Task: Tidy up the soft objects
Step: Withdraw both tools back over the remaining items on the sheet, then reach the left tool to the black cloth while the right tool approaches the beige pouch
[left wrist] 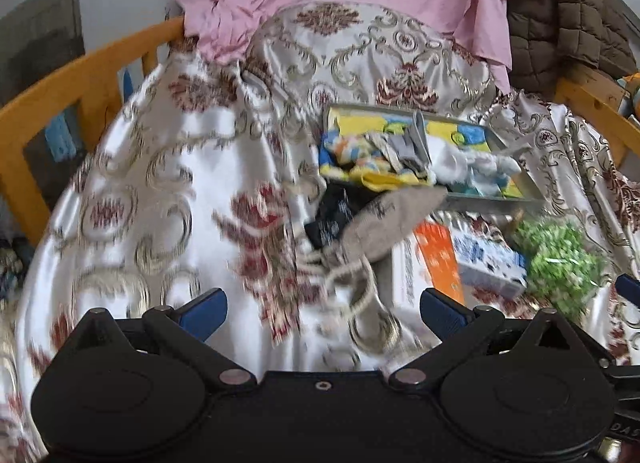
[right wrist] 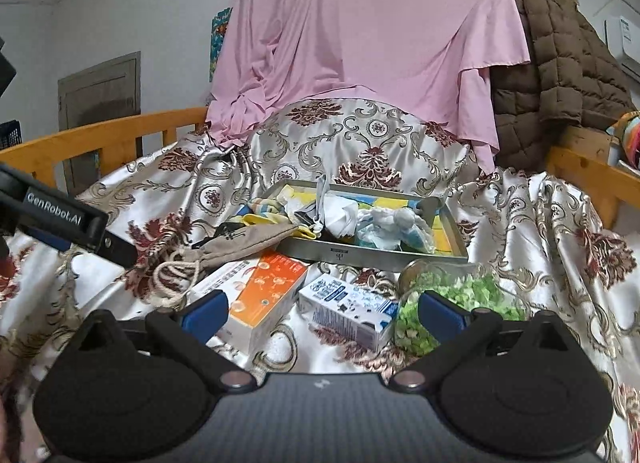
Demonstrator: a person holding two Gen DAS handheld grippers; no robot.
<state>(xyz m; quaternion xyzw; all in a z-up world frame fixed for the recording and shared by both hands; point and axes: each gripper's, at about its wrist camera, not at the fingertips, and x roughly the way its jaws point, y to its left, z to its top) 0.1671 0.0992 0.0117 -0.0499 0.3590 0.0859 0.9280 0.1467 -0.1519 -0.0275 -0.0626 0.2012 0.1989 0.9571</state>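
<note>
A metal tray (right wrist: 384, 256) (left wrist: 496, 205) on the patterned bedspread holds several soft items: colourful cloths (left wrist: 352, 157), a white cloth (right wrist: 338, 215) and a pale blue-white plush (right wrist: 394, 221). A beige drawstring pouch (right wrist: 244, 243) (left wrist: 384, 225) lies against the tray's near left edge, its cord (right wrist: 172, 279) coiled in front. A black item (left wrist: 334, 219) peeks from under the pouch. My left gripper (left wrist: 323, 313) is open just short of the pouch's cord. My right gripper (right wrist: 322, 315) is open above the boxes, with nothing between its fingers.
An orange-and-white box (right wrist: 264, 295), a blue-and-white carton (right wrist: 352, 309) and a clear jar of green pieces (right wrist: 452, 299) lie in front of the tray. Wooden bed rails (right wrist: 120, 131) run along both sides. A pink sheet (right wrist: 360, 43) and brown quilted jacket (right wrist: 560, 75) hang behind.
</note>
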